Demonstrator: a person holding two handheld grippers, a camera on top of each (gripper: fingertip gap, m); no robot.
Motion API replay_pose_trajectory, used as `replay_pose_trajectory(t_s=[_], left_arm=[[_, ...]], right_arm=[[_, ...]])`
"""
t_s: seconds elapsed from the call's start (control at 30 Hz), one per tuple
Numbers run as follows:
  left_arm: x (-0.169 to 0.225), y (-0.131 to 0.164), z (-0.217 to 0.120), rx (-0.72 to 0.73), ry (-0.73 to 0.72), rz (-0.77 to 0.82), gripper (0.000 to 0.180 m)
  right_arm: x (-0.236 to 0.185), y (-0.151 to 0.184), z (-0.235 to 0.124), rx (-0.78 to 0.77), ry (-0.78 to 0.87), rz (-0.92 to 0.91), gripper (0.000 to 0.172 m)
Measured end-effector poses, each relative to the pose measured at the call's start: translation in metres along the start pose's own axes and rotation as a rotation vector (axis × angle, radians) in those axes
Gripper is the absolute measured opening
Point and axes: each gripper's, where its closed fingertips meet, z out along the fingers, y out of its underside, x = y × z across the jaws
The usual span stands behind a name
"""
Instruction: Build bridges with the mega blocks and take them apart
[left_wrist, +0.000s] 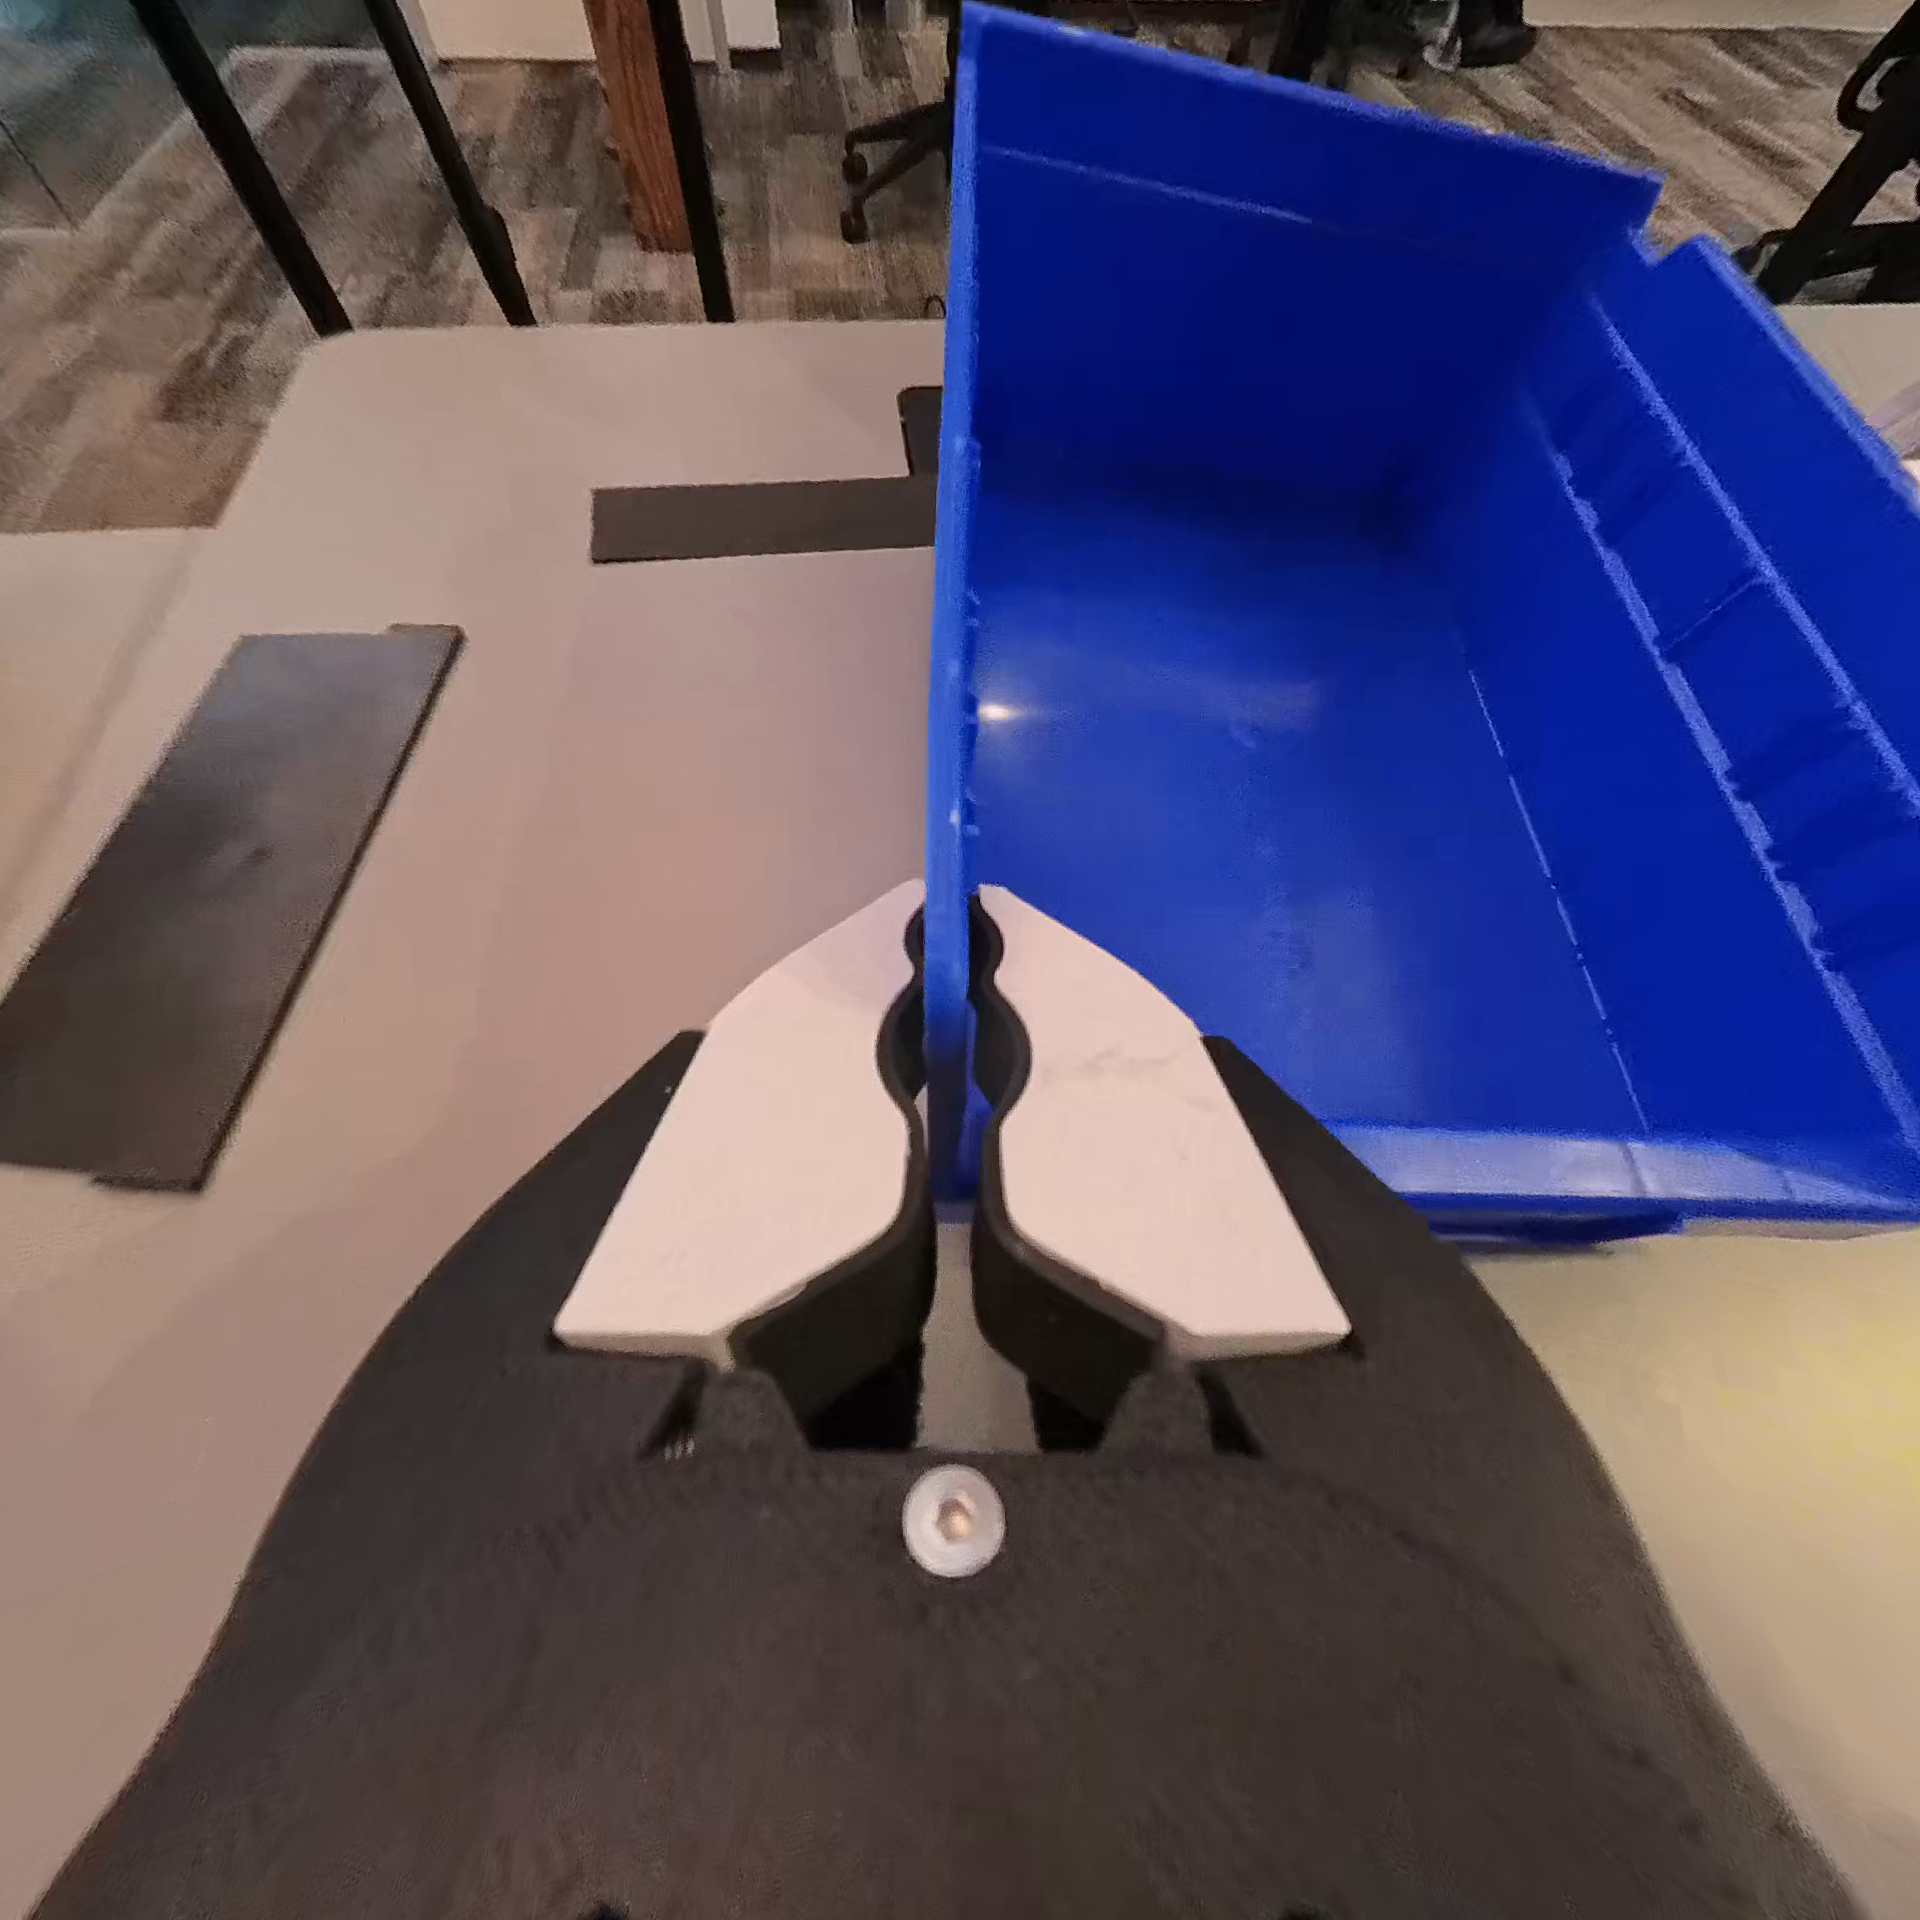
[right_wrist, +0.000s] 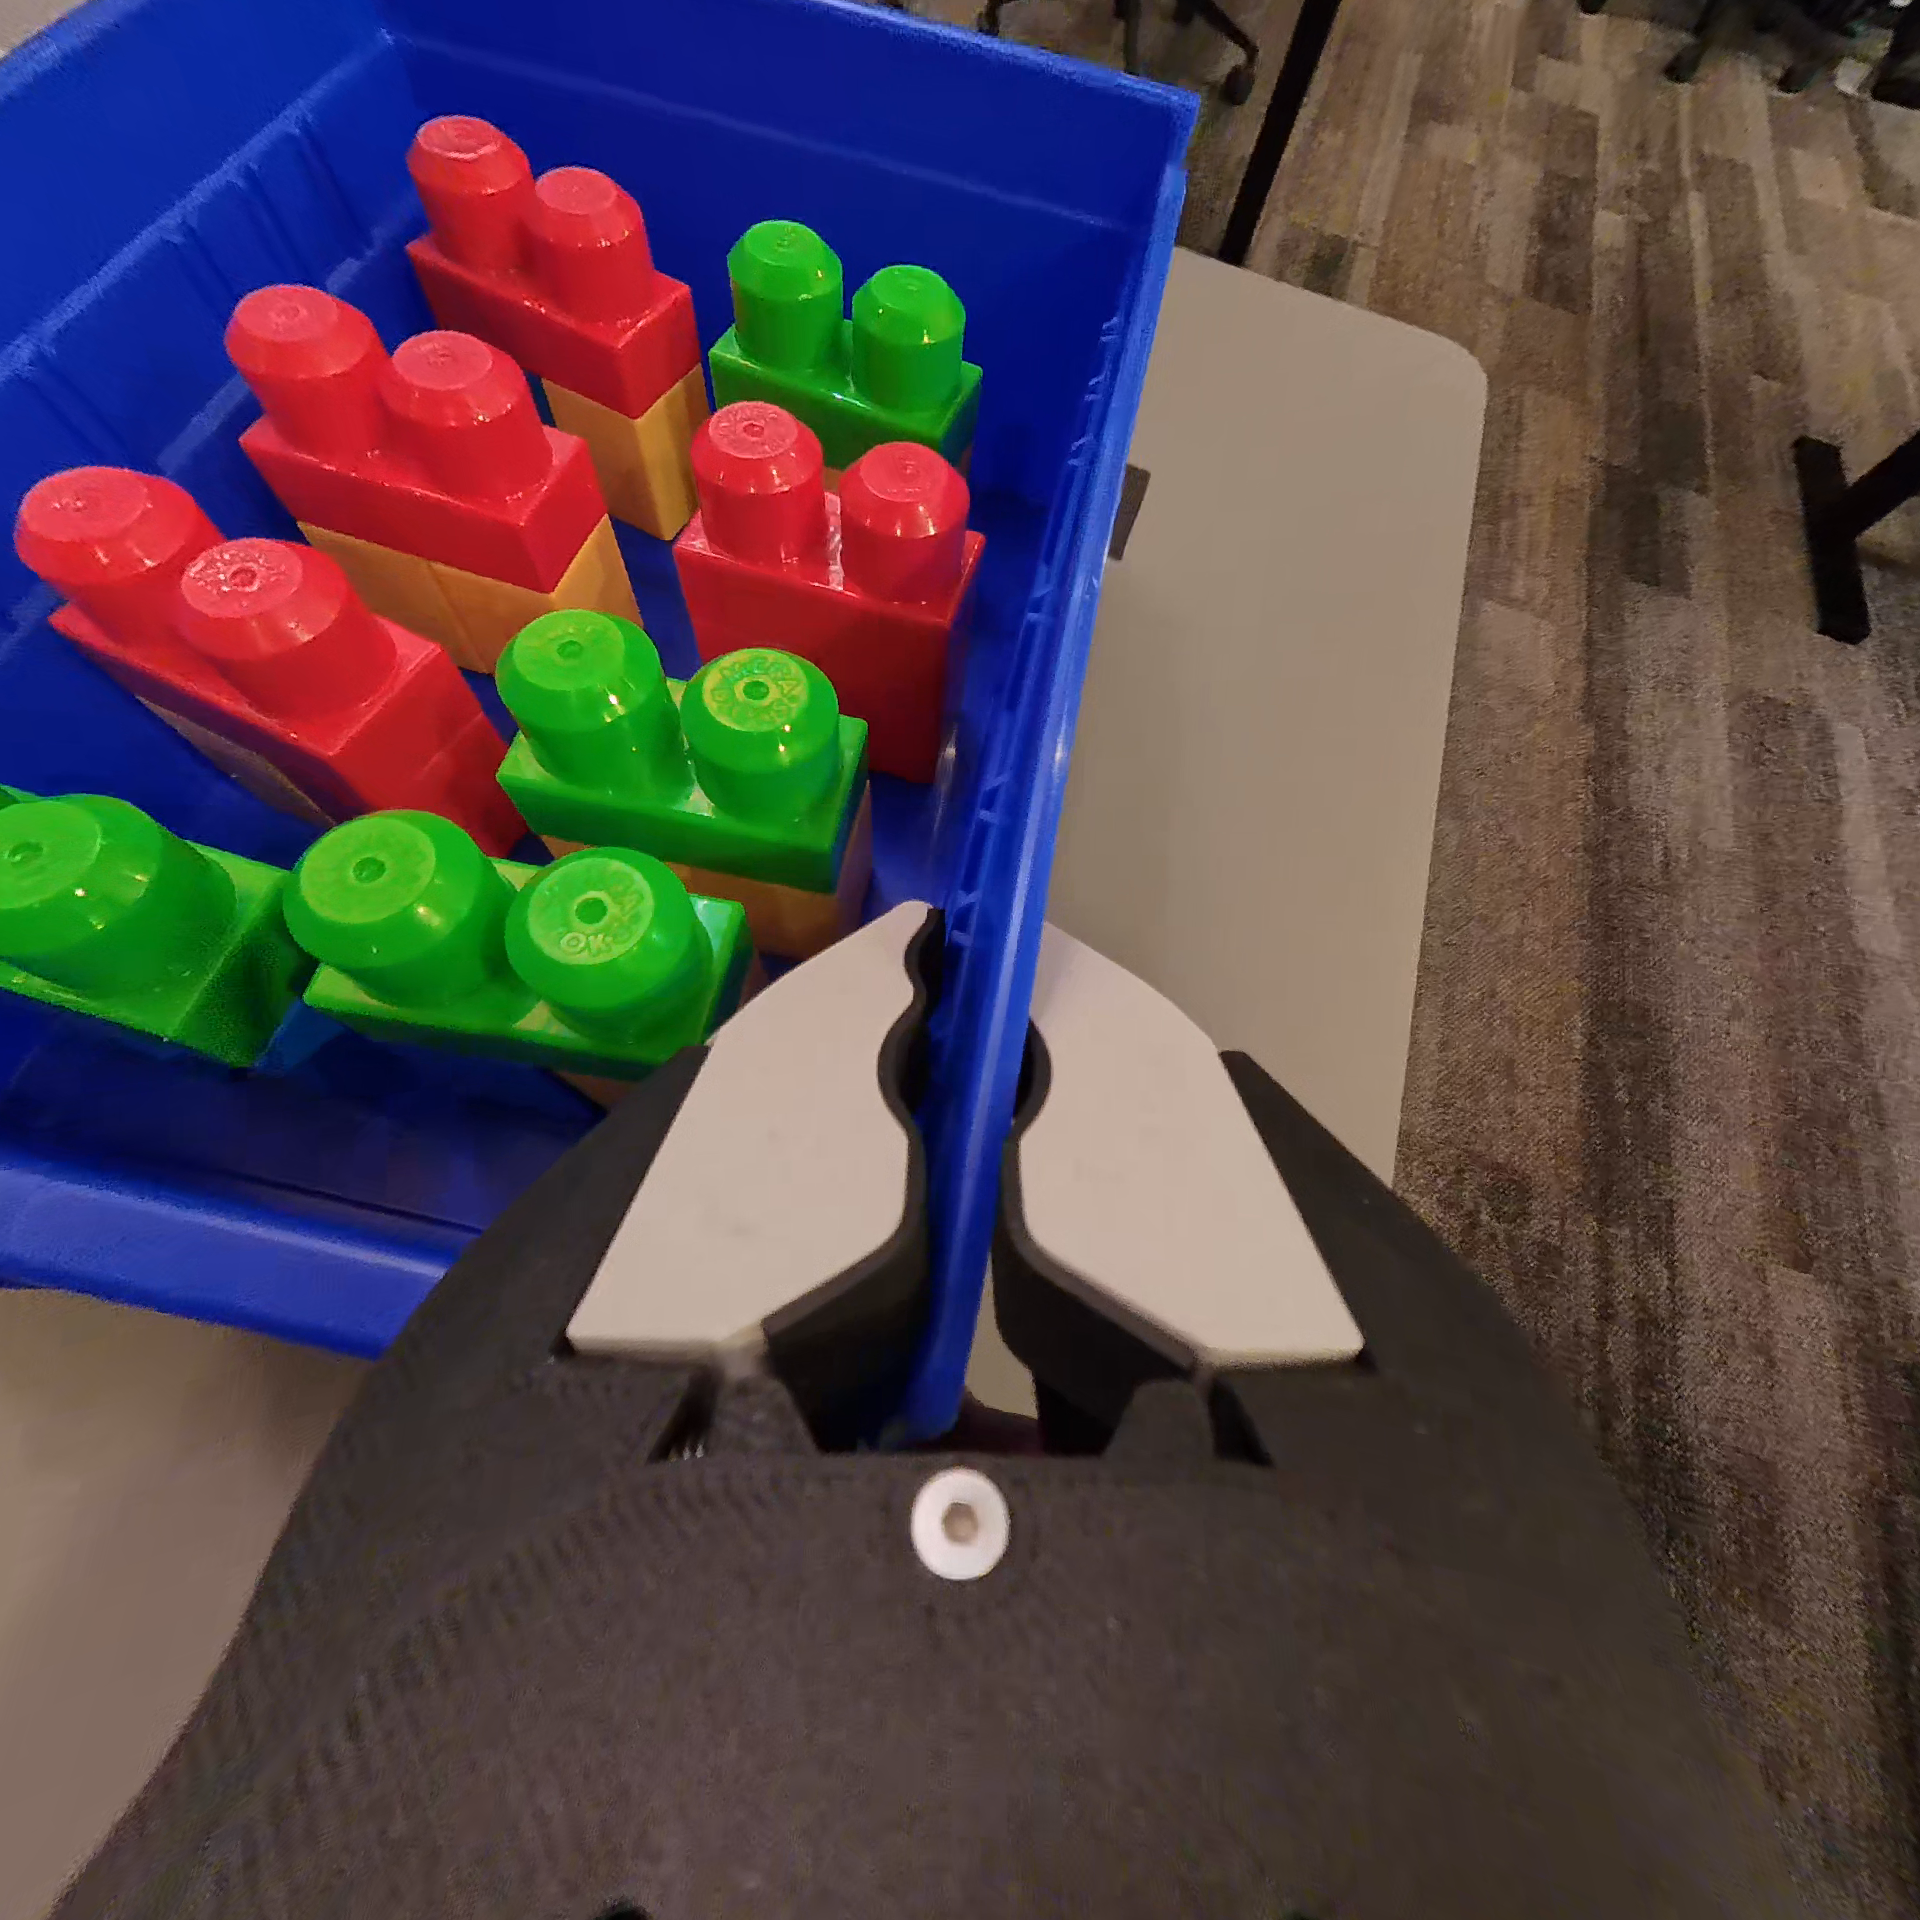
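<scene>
Left claw (left_wrist: 948, 935): narrowed right down on the bin's (left_wrist: 1299, 727) left wall, one finger (left_wrist: 790, 1091) outside and the other inside, pads pressed to the thin blue rim.

Worktop (left_wrist: 623, 831): pale, with dark strips (left_wrist: 218, 894) lying flat left of the bin, well apart from the claw.

Bin, left half: bare floor and ribbed far wall were all that showed from this side; no blocks were in sight there.

Bin, right half: packed with blocks (right_wrist: 665, 748) standing studs-up, red ones (right_wrist: 416, 468) toward the back and left, green ones (right_wrist: 499, 935) nearer the front, several seated on orange or tan pieces.

Right claw (right_wrist: 982, 940): closed on the bin's right wall (right_wrist: 1049, 623) the same way, inner finger (right_wrist: 790, 1122) just beside the nearest green block, outer finger over the worktop edge.

Key relation: the bin sat between the two claws, each pinching one of its two opposite side walls. Those walls ran straight ahead along the fingers. The blocks lay left of the right claw, inside the wall it gripped, so that claw was much the nearer to them.

Step in hand: I took it for shifting or steadying the bin with both claws, building not yet begun.

Next move, my guess: one claw would have to let go of the wall and swing inward over the studs; the right had the shorter way.

Risk: uneven pull on the two walls could tip the stacked blocks.
</scene>
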Motion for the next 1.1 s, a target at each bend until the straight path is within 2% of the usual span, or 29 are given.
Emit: replay_pose_trajectory(t_s=[0.37, 0.73, 1.1], left_arm=[[-0.004, -0.002, -0.071, 0.130, -0.047, -0.006, 0.003], [-0.007, -0.016, -0.084, 0.176, -0.018, 0.059, 0.004], [-0.027, -0.029, -0.123, 0.254, -0.017, 0.005, 0.004]], right_arm=[[-0.041, 0.031, -0.055, 0.000, -0.122, -0.063, 0.007], [-0.082, 0.050, -0.092, 0.006, -0.237, -0.136, 0.008], [-0.150, 0.043, -0.097, 0.021, -0.369, -0.212, 0.008]])
